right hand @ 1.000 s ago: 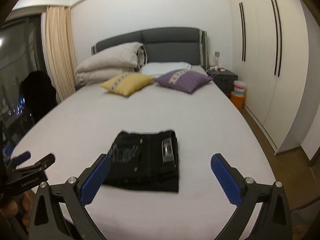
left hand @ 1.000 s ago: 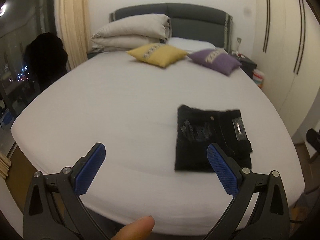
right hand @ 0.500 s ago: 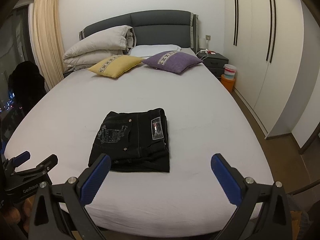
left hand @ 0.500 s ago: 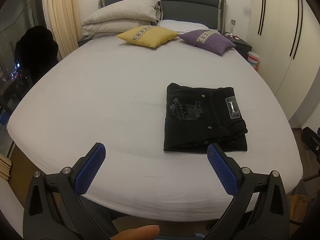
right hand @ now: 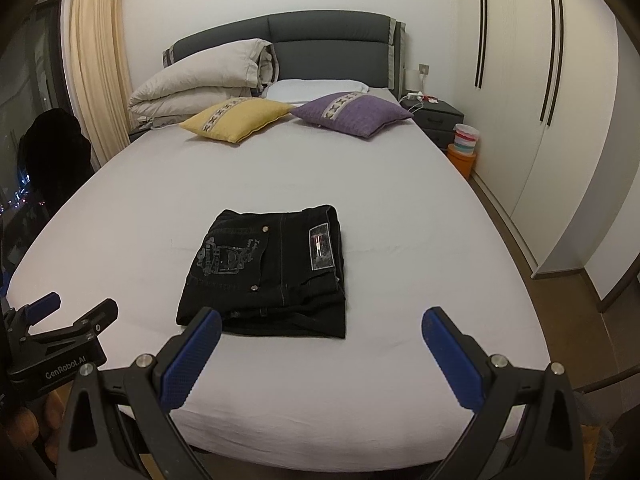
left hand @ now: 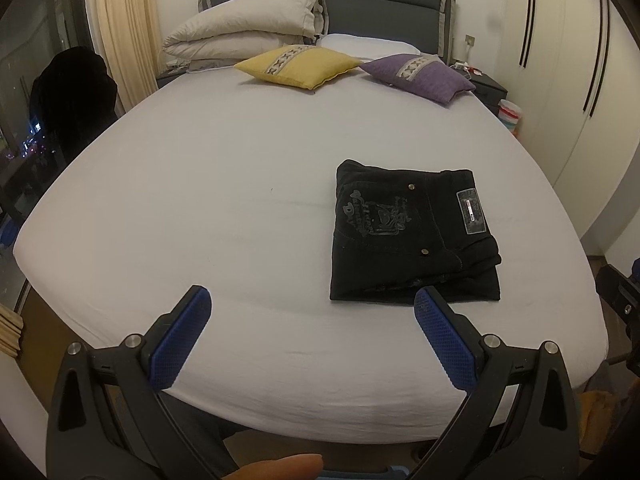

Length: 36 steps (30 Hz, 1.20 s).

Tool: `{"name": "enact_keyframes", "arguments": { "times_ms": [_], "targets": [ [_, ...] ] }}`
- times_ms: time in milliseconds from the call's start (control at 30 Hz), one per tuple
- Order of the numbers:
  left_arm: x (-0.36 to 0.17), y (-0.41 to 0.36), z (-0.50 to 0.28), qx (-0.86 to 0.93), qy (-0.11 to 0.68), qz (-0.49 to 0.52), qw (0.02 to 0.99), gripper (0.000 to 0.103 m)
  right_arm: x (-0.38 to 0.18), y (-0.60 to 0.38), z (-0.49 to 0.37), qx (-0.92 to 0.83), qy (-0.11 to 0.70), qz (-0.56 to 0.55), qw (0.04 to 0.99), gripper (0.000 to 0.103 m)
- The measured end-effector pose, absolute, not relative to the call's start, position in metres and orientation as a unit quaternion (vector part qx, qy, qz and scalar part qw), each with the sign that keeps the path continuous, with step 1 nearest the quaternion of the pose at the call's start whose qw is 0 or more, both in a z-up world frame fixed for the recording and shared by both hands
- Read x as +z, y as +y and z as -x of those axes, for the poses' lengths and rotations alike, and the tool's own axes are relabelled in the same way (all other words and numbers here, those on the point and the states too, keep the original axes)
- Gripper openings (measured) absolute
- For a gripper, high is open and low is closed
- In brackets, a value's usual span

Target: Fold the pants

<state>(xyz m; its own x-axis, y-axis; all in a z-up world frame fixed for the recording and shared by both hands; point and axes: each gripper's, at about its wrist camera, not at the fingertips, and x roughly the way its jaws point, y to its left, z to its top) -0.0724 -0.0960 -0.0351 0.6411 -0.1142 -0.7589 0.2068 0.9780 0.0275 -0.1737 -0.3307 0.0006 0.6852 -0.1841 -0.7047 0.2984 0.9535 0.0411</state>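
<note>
Black pants (left hand: 412, 236) (right hand: 268, 276) lie folded into a compact rectangle on the white bed (left hand: 200, 200) (right hand: 420, 220), near its foot, with a grey printed crest and a label patch facing up. My left gripper (left hand: 312, 300) hangs open over the foot of the bed, left of the pants and touching nothing. My right gripper (right hand: 320, 322) is open too, held back from the near edge of the pants, empty. In the right wrist view the left gripper (right hand: 66, 314) shows at the lower left beside the bed.
At the head of the bed sit a yellow cushion (right hand: 236, 118), a purple cushion (right hand: 352, 112) and a folded beige duvet (right hand: 204, 84). A nightstand (right hand: 434, 118) and stacked tubs (right hand: 464, 144) stand right of the bed, by the wardrobe (right hand: 540, 100). A dark chair (left hand: 72, 96) is at left.
Both grippers have drawn back and tilted, so the bed and pants sit differently in view. The pants have not moved; both grippers stay open.
</note>
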Motion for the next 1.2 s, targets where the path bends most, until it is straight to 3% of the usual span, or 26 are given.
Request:
{"name": "enact_keyframes", "arguments": {
  "times_ms": [1200],
  "targets": [
    [-0.0455,-0.0985,0.0688,-0.088,0.424,-0.057,0.899,0.103,-0.0076,-0.3304,0.1753,-0.127,0.386,-0.069,0.911,0.103]
  ]
}}
